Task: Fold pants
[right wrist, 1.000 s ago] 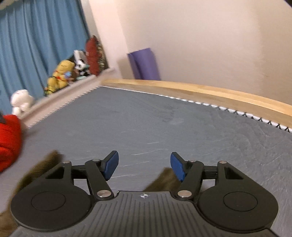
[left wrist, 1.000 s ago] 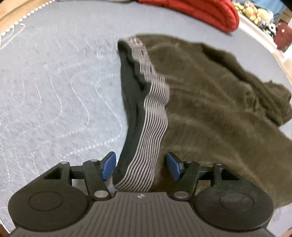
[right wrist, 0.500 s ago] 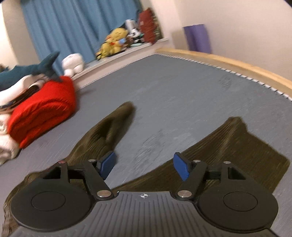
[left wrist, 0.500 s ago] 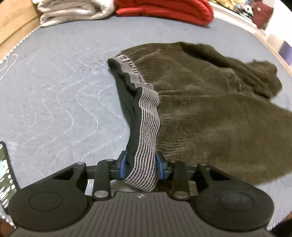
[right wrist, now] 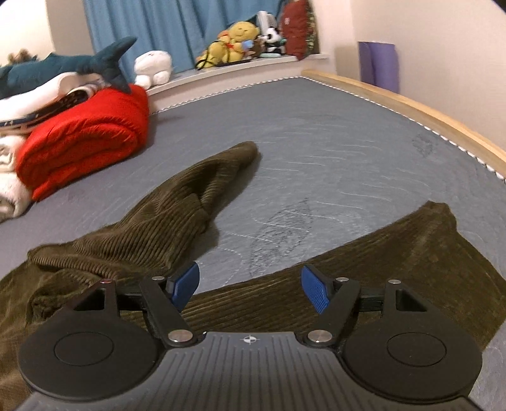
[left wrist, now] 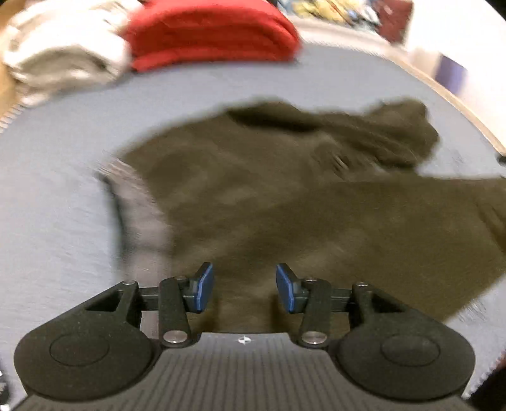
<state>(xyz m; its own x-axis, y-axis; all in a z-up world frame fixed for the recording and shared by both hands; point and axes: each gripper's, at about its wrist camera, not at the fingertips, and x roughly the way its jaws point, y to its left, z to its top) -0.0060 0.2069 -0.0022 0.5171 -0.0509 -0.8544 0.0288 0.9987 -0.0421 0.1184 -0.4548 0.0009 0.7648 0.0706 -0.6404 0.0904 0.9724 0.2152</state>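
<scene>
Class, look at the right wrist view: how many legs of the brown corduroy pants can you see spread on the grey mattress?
2. One pant leg runs up toward the red folded blanket; the other pant leg stretches right, toward the wooden bed edge. Nothing suggests hidden ones.

Corduroy pants [right wrist: 151, 221]: dark olive-brown, fine ribbed pattern; waistband [left wrist: 139, 202] grey, blurred. Mattress [right wrist: 332, 151]: slate grey, pale wavy quilting lines. Folded blanket [right wrist: 85, 139]: bright red. Curtain [right wrist: 177, 28]: blue. Shark plush [right wrist: 79, 63]: dark teal. Gripper pads [right wrist: 316, 292]: blue.
</scene>
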